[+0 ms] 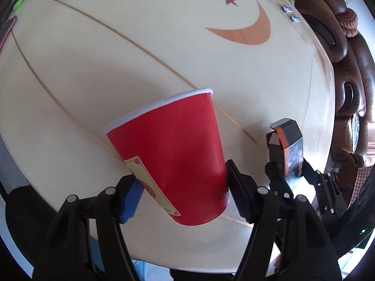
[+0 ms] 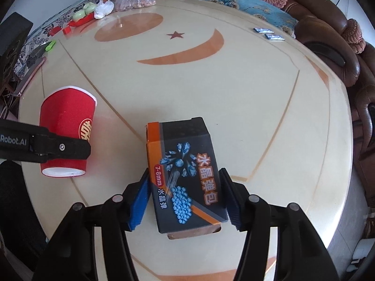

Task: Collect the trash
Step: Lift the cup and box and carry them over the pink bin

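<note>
Left gripper fingers clamped on red paper cup, right gripper fingers clamped on water-bead box, both above cream table.

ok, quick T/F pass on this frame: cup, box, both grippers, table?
1. The left gripper is clamped on the red cup. True.
2. The cup is blue. False: red with a white rim.
3. The right gripper is clamped on the box. True.
4. The box is white. False: black and orange with blue beads printed on it.
5. The table shows a star and a crescent. True.
</note>
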### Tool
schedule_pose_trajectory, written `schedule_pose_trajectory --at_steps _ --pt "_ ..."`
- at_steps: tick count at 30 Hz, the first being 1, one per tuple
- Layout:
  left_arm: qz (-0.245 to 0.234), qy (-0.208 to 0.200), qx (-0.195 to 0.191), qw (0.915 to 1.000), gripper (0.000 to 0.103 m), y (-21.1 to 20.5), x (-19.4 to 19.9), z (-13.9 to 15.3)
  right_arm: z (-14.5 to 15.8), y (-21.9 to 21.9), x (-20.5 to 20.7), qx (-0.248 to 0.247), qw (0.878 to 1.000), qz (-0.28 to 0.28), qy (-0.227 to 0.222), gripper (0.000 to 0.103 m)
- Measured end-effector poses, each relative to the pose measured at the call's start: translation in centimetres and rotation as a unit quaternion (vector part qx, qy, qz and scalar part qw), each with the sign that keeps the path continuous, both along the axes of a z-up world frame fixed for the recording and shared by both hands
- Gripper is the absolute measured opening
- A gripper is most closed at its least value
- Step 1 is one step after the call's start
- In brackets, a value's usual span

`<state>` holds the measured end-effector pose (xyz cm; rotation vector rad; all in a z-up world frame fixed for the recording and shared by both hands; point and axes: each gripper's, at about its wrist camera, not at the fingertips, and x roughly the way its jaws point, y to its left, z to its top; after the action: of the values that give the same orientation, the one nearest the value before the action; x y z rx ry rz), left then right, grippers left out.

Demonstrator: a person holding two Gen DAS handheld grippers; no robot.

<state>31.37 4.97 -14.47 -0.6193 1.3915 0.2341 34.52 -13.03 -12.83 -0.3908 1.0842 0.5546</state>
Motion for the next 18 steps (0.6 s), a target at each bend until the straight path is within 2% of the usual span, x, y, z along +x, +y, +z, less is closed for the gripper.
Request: schedule_pose_trajectory --at_steps 6,11,18 --pt "-0.061 -0.059 0.044 0.9954 0.064 -1.1 -1.8 2.4 3.4 -1.7 -3.2 0.025 0.998 -0.044 -0.043 0.055" --pt "-0.096 -0.103 0.079 0.9868 0.064 -1.1 -3.1 4.9 7.2 -2.1 -7.3 0.029 0.993 -0.066 -0.095 0.055" --pt "-0.138 -0.156 0.112 0.9715 0.064 -0.7 -9.2 8.2 10.5 -2.4 -12.6 0.039 0.986 -0.096 -0.127 0.055"
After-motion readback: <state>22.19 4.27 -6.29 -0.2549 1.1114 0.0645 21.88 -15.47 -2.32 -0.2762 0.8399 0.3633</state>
